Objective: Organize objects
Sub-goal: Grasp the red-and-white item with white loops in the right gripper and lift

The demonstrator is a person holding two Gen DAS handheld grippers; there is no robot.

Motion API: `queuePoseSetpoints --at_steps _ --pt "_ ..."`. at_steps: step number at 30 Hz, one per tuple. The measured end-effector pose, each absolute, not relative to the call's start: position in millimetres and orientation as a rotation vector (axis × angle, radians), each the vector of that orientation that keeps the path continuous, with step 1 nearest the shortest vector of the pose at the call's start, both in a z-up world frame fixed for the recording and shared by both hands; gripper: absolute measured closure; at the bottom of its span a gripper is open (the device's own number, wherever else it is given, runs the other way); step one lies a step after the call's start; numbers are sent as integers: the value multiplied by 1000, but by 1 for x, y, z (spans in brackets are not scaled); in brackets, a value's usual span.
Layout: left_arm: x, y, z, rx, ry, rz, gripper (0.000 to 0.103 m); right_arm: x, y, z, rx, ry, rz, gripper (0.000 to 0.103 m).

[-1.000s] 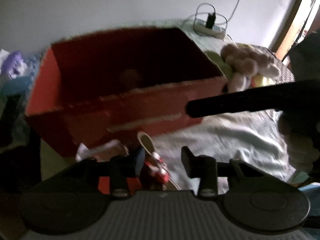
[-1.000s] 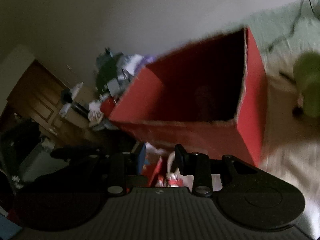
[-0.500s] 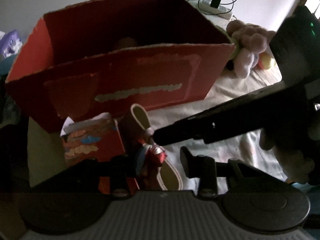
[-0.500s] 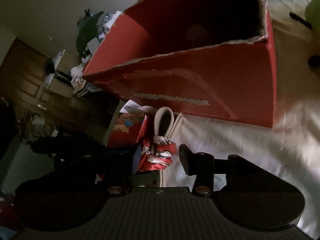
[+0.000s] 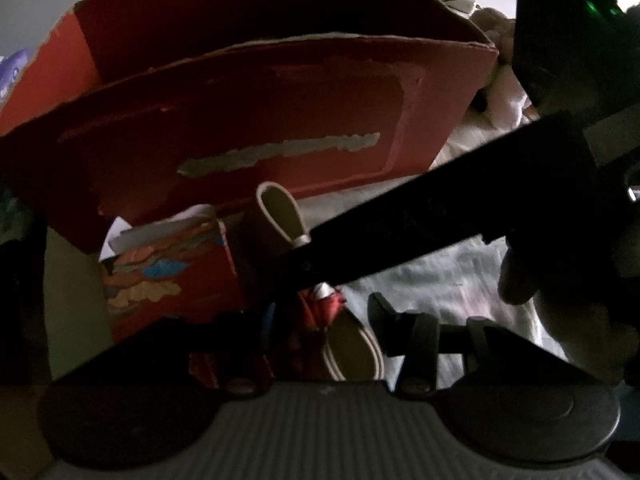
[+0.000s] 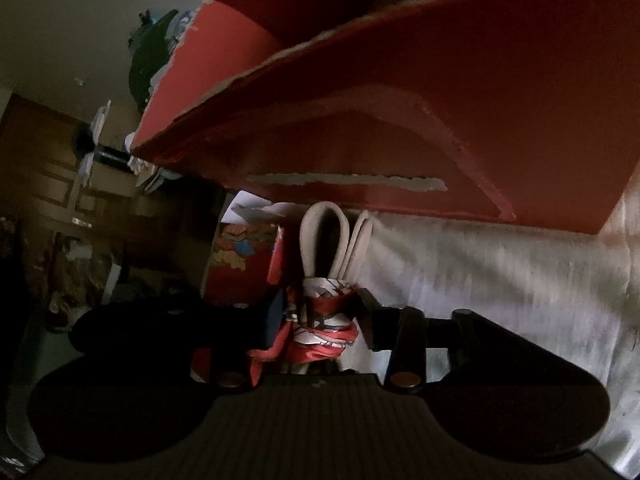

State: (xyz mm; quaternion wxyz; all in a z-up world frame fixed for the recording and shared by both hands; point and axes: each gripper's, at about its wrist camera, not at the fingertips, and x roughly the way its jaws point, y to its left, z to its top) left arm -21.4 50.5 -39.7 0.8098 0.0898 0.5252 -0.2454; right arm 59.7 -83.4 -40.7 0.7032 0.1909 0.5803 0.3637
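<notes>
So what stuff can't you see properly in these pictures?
- Inside of the red box: both views look from too low, so its front wall hides the inside.
- Red-and-white bundle: in the left wrist view the right gripper's dark finger crosses it.
- Colourful small box: its bottom is hidden behind the left gripper.
- Plush toy: mostly blocked by the box corner and the other gripper.
- Room at left, right wrist view: too dark.

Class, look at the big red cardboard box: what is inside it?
Only dark inner walls of the red cardboard box show above its torn front rim. Its floor and any contents are hidden by the front wall and shadow.
</notes>
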Motion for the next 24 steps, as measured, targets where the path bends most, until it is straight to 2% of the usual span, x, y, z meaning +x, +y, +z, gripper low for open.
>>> queuePoseSetpoints --at_steps 6,24 --pt "-21 52 -32 195 1121 -571 69 56 -100 -36 438 1288 815 70" --pt "-48 49 22 243 967 -784 70 27 -129 20 377 1054 861 72"
